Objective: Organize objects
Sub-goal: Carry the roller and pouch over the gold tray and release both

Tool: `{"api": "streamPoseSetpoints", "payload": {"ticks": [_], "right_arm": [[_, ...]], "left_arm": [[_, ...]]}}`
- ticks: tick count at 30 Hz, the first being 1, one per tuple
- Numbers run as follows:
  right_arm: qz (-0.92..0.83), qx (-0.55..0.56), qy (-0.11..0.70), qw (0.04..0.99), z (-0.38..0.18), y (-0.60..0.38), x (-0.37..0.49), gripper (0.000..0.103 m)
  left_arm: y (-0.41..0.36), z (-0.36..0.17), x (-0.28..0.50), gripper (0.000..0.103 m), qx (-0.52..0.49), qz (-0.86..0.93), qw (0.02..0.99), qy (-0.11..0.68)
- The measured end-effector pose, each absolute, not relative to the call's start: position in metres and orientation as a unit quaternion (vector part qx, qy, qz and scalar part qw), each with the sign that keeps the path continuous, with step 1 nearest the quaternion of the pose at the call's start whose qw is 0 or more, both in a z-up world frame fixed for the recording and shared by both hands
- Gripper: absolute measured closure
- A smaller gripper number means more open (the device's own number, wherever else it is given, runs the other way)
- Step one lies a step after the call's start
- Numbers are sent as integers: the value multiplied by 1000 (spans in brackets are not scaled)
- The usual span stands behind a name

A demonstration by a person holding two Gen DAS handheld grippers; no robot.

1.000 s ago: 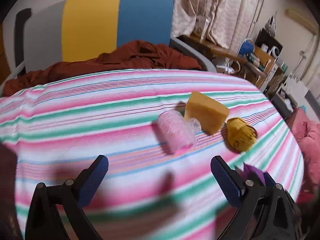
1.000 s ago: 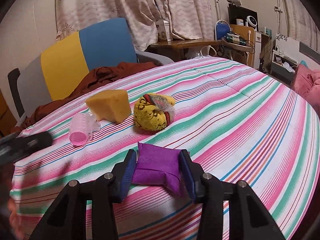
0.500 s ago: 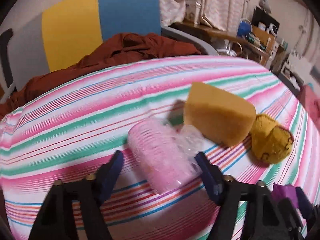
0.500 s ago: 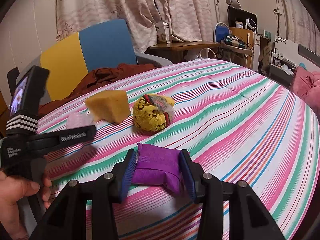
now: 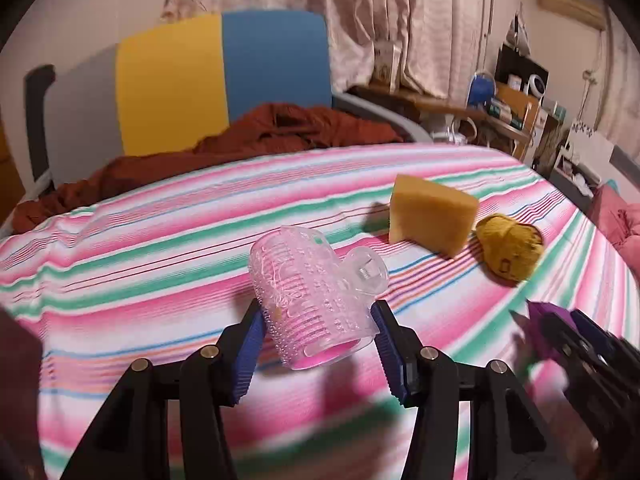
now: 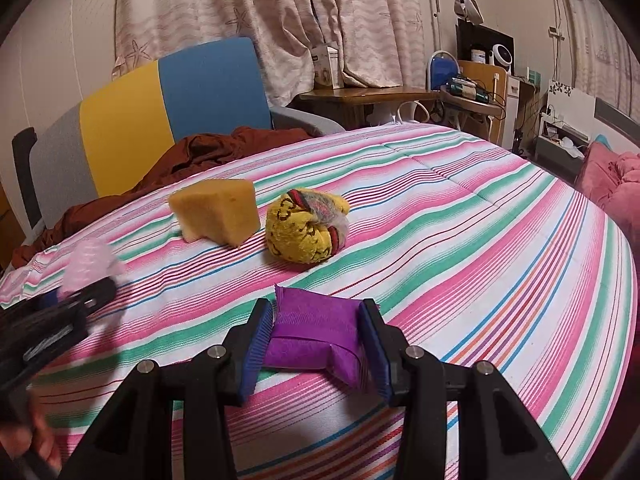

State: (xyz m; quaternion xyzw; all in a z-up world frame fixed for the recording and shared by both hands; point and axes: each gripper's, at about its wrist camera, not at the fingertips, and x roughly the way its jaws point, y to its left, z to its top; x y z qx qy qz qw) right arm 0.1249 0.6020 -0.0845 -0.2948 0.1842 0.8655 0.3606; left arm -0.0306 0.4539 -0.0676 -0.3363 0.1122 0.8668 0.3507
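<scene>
My left tool, wide open over bare bed a second ago, is now closing, pads against the pink roller; my right tool still clamps the purple pouch, so both can be placed.

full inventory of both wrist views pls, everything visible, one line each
hair roller: 1, clear pink, between the left gripper's closing jaws, pads at its sides
pouch: 1, purple, on the bedspread, clamped in the right gripper
sponge: 1, yellow-orange, mid bedspread
rolled sock: 1, yellow with striped cuff, right of the sponge
bedspread: 1, pink, green and white stripes
blanket: 1, rust brown, far edge of the bed
chair: 1, grey, yellow and blue, behind the bed
curtains: pale patterned, back wall
desk: 1, wood, cluttered, by the curtains
left gripper: 1, black, blue pads
right gripper: 1, black, blue pads
</scene>
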Motion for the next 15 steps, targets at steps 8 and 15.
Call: {"api": "streamPoseSetpoints", "payload": {"ticks": [8,15], "right_arm": [[879,-288,166,343,-80,593,125,59],[897,-299,97,311,-73,562,110,60]], "left_arm": [[396,-57,5,49,-303,877,364,88],[343,-45,27,49,-305,879,363,51]]}}
